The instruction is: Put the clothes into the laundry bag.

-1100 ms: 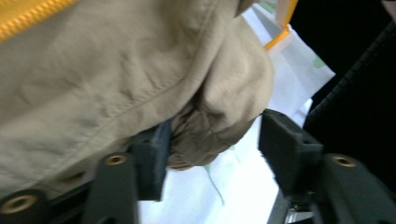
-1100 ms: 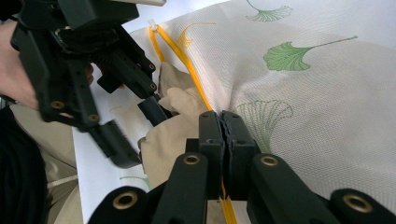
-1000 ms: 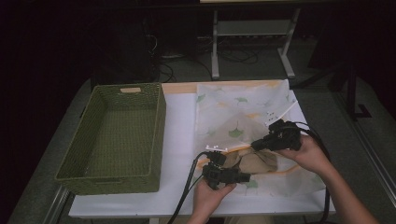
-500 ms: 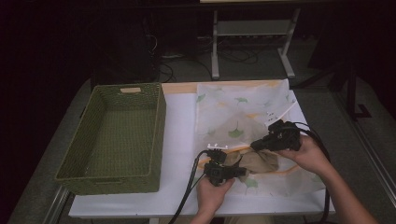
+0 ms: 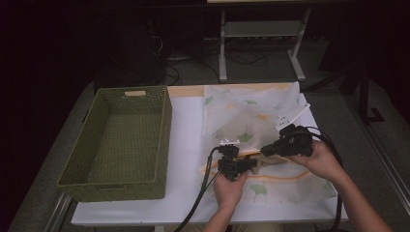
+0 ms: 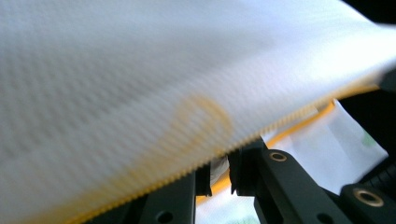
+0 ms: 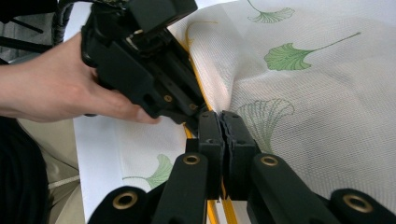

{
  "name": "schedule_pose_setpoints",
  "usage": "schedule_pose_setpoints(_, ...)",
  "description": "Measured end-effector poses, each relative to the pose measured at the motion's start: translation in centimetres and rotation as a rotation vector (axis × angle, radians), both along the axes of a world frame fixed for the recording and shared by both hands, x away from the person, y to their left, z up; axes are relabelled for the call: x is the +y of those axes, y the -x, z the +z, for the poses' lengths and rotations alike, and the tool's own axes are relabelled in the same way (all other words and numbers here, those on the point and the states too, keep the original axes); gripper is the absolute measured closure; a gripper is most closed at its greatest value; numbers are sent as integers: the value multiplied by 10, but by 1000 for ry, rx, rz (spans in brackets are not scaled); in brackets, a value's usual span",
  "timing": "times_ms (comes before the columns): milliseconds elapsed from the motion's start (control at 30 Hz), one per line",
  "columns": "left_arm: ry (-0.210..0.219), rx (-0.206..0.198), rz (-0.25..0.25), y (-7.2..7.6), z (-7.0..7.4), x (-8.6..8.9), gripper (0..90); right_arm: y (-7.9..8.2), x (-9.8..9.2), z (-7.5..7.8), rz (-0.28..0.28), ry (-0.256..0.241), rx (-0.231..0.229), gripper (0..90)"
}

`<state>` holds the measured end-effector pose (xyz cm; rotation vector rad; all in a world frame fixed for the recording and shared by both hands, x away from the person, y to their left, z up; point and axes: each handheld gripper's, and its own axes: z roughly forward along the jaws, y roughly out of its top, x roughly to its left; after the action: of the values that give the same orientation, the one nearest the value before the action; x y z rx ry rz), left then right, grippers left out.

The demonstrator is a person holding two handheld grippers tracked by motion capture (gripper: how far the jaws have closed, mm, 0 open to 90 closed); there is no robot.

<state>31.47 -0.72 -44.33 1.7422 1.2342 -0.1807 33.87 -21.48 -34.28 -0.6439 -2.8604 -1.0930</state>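
Cloth (image 5: 251, 121), one: white sheer fabric printed with green ginkgo leaves and edged with a yellow-orange stripe; spread over the right half of the surface (image 5: 186, 125), its near portion folded over itself, with the folded edge lifted at the middle where both tongs meet it.

Left tongs (image 5: 252, 163), one: held in the person's left hand (image 5: 229, 186), lying low over the near fold. In the left gripper view the two black jaws stand nearly together with the cloth's yellow-striped hem pinched between them; the fabric drapes across the upper part of that view.

Right tongs (image 5: 263, 151), one: held in the right hand (image 5: 321, 162), jaws pointing left toward the other tool. In the right gripper view the jaws are pressed together on the yellow hem, just beside the tip of the left tongs.

Cables, two: one black lead trailing from each tool toward the near edge.

Basket (image 5: 77, 164), one: green woven, rectangular, with a handle slot in its far wall; stands on the left of the surface, apart from the cloth.

White sheet, one: covers the surface beneath cloth and basket.
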Motion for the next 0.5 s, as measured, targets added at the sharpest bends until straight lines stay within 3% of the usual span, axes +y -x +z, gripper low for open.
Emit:
schedule_pose_setpoints(133, -28, -8, -22, 3, 0, 2, 756, 0, 0, -2, 6, 5, 2, 871)
schedule_pose_setpoints(267, -33, -16, -59, 14, 2, 9, 625, 1, -1, -4, -1, -1, 4, 871)
schedule_pose_setpoints(433, -33, -4, -62, 17, -1, 12, 605, 2, -1, -5, -5, 0, 5, 871)
schedule_pose_setpoints(500, -48, -26, -52, 17, -1, 9, 682, 3, 1, -5, -1, 2, 4, 871)
